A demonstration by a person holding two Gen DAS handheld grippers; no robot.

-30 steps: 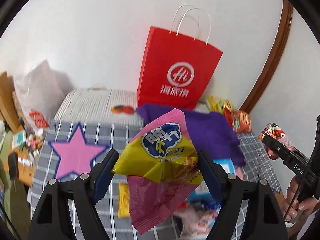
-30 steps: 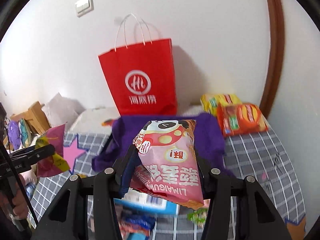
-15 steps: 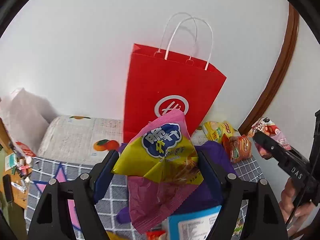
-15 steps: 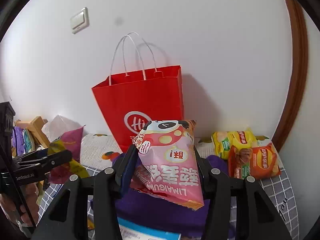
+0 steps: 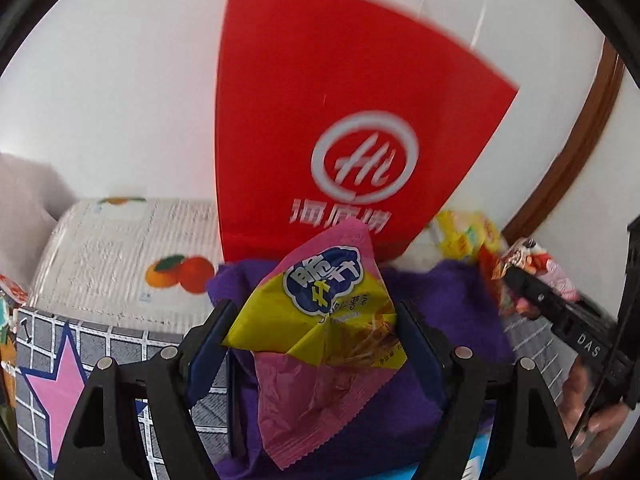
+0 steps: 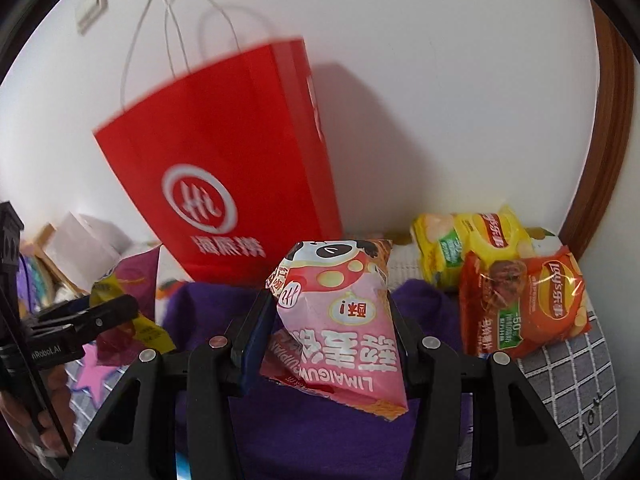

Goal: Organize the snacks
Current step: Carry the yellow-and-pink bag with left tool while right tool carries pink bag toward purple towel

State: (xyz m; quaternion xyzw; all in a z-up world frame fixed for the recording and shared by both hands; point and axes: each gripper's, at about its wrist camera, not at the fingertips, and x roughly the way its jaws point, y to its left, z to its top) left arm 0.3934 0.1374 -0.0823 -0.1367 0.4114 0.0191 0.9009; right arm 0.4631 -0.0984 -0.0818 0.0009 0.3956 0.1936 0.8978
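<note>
Pink-and-yellow snack packet (image 5: 320,320) — pinched in left gripper (image 5: 312,328).

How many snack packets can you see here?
4: a yellow-and-magenta packet in the left jaws, a pink panda packet in the right, yellow and orange crisp bags lying beyond. Others may be hidden.

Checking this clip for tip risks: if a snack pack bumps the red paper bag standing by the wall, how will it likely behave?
The red bag would probably tip or slide easily: it stands tall and narrow, and looks like thin paper. It already seems to lean, though the fisheye may exaggerate that. Its string handles look floppy and would likely give no support.
</note>
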